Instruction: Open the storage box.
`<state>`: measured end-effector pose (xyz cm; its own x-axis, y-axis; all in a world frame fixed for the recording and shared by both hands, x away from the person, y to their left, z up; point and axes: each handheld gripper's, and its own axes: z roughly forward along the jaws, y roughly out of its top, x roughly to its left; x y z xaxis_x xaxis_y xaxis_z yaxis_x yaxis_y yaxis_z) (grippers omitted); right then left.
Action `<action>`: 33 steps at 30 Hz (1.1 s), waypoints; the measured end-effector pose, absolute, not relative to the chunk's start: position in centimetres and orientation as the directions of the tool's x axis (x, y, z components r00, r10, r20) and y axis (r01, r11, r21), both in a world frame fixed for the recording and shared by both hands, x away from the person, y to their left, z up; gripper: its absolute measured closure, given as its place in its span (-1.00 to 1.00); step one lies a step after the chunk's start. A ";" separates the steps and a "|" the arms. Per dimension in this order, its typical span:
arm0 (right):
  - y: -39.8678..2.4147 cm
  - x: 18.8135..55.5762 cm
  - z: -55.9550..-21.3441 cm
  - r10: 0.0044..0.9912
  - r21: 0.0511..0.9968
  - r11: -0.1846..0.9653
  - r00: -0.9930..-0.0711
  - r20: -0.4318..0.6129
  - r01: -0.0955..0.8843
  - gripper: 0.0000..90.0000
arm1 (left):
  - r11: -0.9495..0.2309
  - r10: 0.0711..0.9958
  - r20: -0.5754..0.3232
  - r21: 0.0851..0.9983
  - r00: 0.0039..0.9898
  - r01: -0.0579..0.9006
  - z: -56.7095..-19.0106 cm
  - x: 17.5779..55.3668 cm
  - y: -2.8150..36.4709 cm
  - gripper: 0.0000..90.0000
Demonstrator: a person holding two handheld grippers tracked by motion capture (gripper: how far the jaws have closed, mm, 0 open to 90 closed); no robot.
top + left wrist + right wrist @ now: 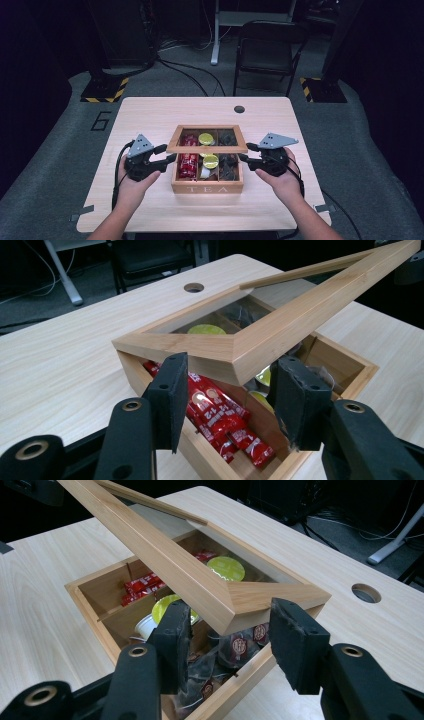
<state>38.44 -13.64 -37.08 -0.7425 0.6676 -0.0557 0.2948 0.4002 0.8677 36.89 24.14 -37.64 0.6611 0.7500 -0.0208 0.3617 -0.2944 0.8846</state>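
A wooden tea box (207, 188) marked TEA stands mid-table. Its glass-paned lid (207, 148) is hinged at the back and tilted up at the front. My left gripper (167, 153) is shut on the lid's front left corner (220, 352). At the front right corner (260, 597) my right gripper (246, 152) is shut on the lid too. Under the raised lid lie red sachets (220, 420) on the left, green-topped capsules (226, 567) in the middle and dark tea bags (235, 647) on the right.
The light wooden table (150, 115) has a round cable hole (239, 109) near its far edge. A black folding chair (267, 47) stands on the floor beyond it. Bare tabletop lies on both sides of the box.
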 end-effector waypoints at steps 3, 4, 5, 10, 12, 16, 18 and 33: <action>-13.5 38.7 -36.5 0.668 0.863 0.410 -0.741 -0.064 0.295 0.14 | -0.301 0.753 -0.010 0.884 0.658 0.358 -37.2 37.2 24.0 0.10; -13.5 38.7 -36.5 0.668 0.863 0.410 -0.741 -0.064 0.295 0.14 | -0.304 0.753 -0.009 0.882 0.658 0.360 -37.1 37.3 24.0 0.10; -13.5 38.8 -36.3 0.667 0.863 0.414 -0.742 -0.072 0.289 0.14 | -0.311 0.754 0.001 0.882 0.657 0.356 -36.9 37.4 23.9 0.10; -13.3 39.3 -35.5 0.668 0.863 0.421 -0.739 -0.087 0.279 0.14 | -0.321 0.749 0.010 0.880 0.662 0.351 -36.1 38.1 23.7 0.09; -13.3 39.5 -35.3 0.670 0.866 0.414 -0.738 -0.082 0.279 0.14 | -0.320 0.748 0.010 0.881 0.664 0.348 -36.0 38.2 23.7 0.09; -13.3 39.8 -35.2 0.676 0.870 0.404 -0.733 -0.074 0.284 0.13 | -0.308 0.749 0.002 0.886 0.662 0.346 -35.6 38.7 23.9 0.09; -13.3 40.1 -35.2 0.676 0.867 0.408 -0.733 -0.077 0.285 0.11 | -0.296 0.753 -0.005 0.891 0.658 0.345 -35.5 38.9 23.9 0.09; -12.9 42.5 -35.3 0.706 0.862 0.427 -0.696 -0.130 0.272 0.17 | -0.268 0.762 -0.024 0.898 0.647 0.349 -34.1 40.4 23.9 0.12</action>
<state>42.52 -12.90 -35.34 -0.6962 0.7060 -0.1299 0.2723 0.4272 0.8622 40.35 23.92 -34.09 0.6467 0.7624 -0.0242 0.3492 -0.2678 0.8980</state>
